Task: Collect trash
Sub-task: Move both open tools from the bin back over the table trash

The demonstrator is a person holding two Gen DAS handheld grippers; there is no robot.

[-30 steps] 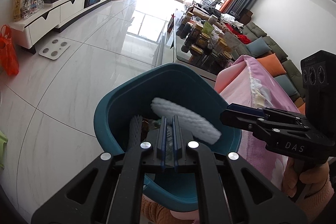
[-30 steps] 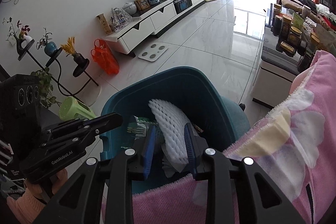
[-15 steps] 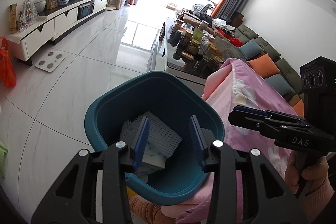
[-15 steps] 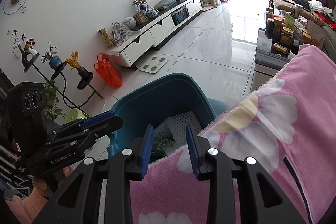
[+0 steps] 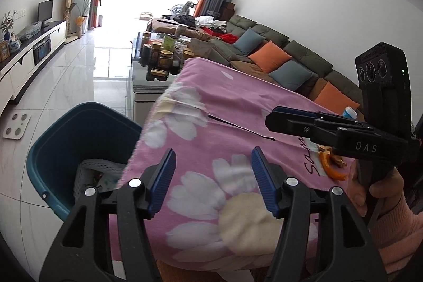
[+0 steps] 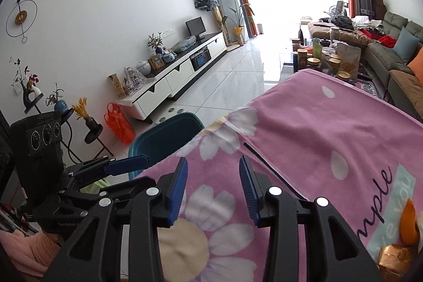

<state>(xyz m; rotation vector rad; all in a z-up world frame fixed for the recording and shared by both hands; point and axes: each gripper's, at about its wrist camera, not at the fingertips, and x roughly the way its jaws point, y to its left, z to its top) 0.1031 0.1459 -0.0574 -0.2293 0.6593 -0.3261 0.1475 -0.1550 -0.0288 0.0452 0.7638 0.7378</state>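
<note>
Peel on the pink cloth looked light, limp, best pinched across its curl, while both grippers, jaws just opened, hung empty.

- My teal plastic bin stands on the floor left of the pink flowered cloth.
- White foam netting lies in it.
- Orange peel lies on the cloth's right.
</note>
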